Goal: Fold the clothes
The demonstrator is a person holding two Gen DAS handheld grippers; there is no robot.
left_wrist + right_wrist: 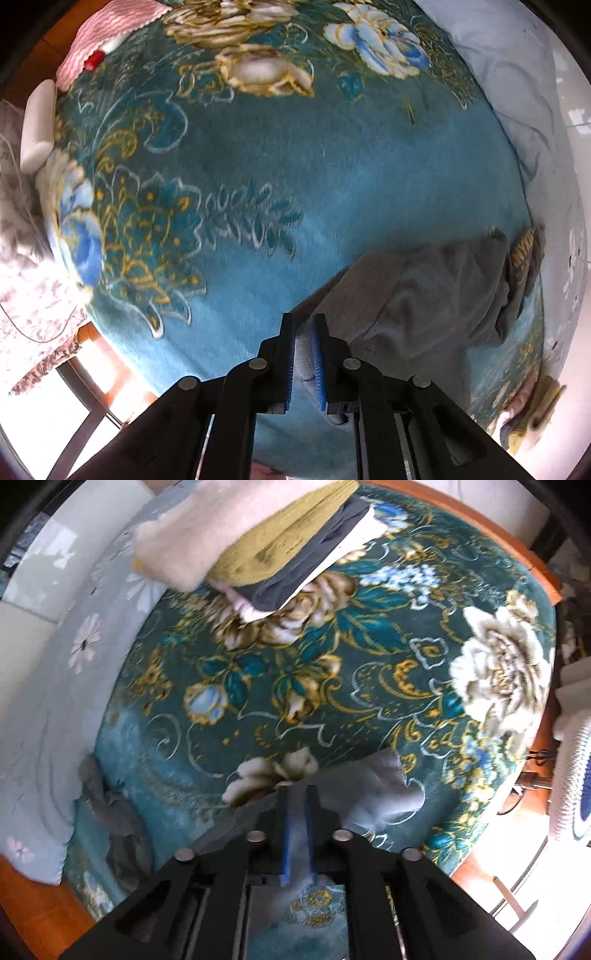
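A teal floral blanket (pixel 280 177) covers the bed and fills both views. A pale blue flowered sheet (pixel 48 709) lies along its edge, from nine to seven o'clock in the right wrist view. At twelve o'clock there, a stack of folded clothes (pixel 266 542) rests on the blanket: a pink fleece on top, an olive piece, a dark grey one and white beneath. No box or basket shows; the stack is the only gathered pile.

The grey garment (pixel 424 291) lies rumpled at four o'clock in the left wrist view, one edge running up between the blue pads of the left gripper (pixel 303 362), which is clamped on that cloth. The right gripper (pixel 297 834) pinches a light grey fold of fabric (pixel 373 790) that spreads toward three o'clock over the blanket.
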